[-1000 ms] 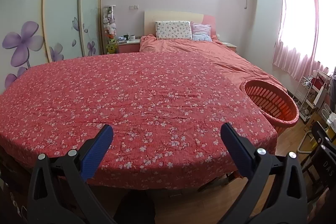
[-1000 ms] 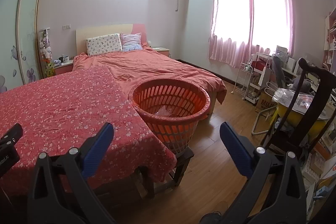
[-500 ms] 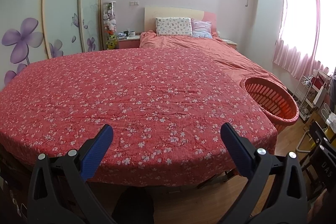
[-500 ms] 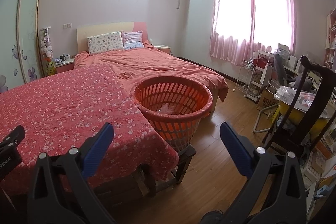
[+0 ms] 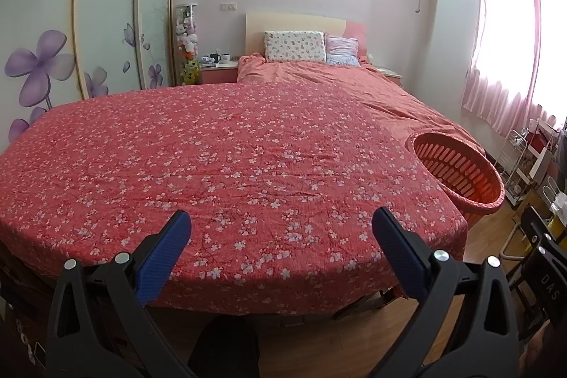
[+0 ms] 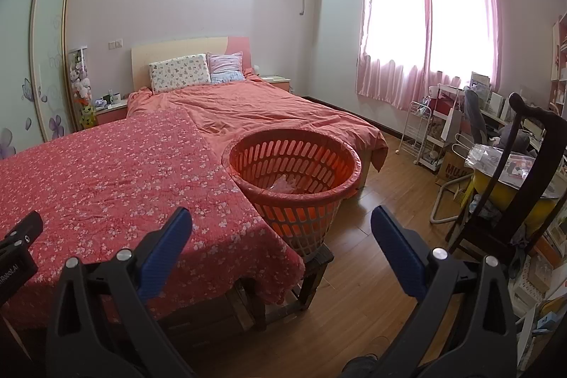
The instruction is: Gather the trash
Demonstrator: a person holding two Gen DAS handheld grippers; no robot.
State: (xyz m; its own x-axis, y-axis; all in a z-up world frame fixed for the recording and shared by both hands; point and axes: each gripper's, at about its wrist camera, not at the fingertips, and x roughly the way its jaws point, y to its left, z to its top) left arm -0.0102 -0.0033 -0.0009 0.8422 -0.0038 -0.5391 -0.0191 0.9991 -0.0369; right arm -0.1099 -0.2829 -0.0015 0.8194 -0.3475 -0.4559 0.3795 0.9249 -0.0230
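Note:
An orange slatted basket (image 6: 294,172) stands on a dark stool at the right front corner of the table with the red floral cloth (image 6: 106,179); it also shows in the left wrist view (image 5: 460,172). A pale crumpled piece of trash (image 6: 285,184) lies inside it. My left gripper (image 5: 281,229) is open and empty, held above the cloth's front edge (image 5: 248,165). My right gripper (image 6: 281,229) is open and empty, in front of and below the basket. No loose trash shows on the cloth.
A bed (image 6: 248,108) with pillows lies behind the table. A dark wooden chair (image 6: 524,186) and a cluttered desk with a white rack (image 6: 425,137) stand at the right. A wardrobe with flower doors (image 5: 88,23) fills the left wall. Wooden floor (image 6: 372,236) lies right of the basket.
Both grippers have risen a little, so the table and basket sit lower in view. Both stay open and empty.

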